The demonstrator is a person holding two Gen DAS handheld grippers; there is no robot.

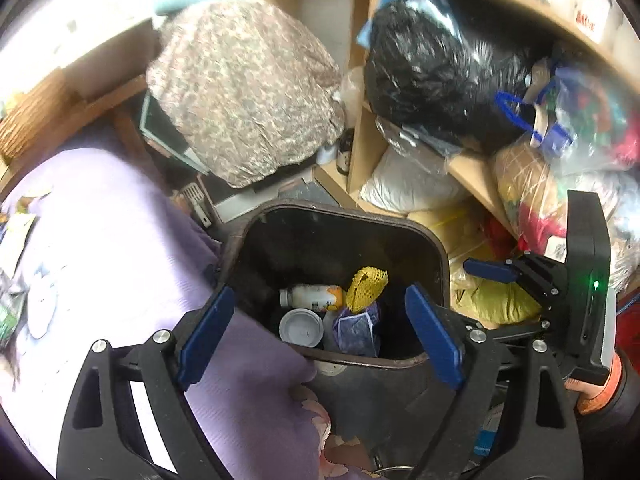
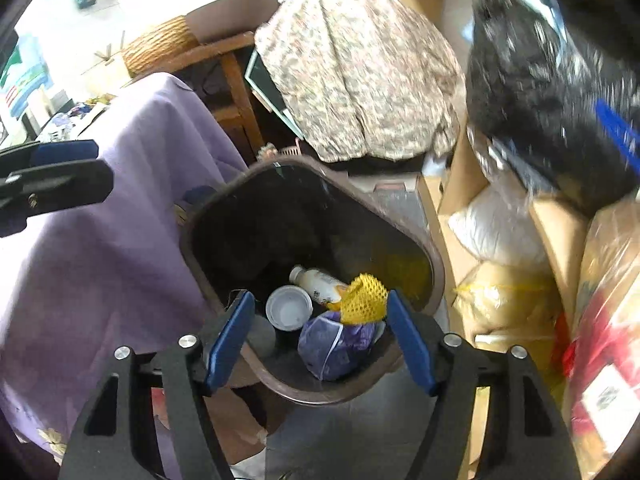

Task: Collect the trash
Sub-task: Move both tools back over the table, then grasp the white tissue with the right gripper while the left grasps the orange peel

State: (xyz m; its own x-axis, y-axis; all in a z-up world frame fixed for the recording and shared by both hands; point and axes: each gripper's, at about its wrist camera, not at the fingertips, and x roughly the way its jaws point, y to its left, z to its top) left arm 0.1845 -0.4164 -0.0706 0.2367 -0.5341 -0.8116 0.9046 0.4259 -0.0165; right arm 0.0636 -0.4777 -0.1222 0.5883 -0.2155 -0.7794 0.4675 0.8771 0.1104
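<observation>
L tongs (image 1: pixel 320 330) open over bin (image 1: pixel 434 248); bottle (image 1: pixel 312 296) inside

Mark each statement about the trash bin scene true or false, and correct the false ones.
1. The brown bin holds a yellow mesh net. True.
2. The right gripper is clamped on the white bottle. False: its jaws are open and empty.
3. The white cup lies inside the bin. True.
4. The left gripper holds the purple bag. False: it is open; the bag lies in the bin.
</observation>
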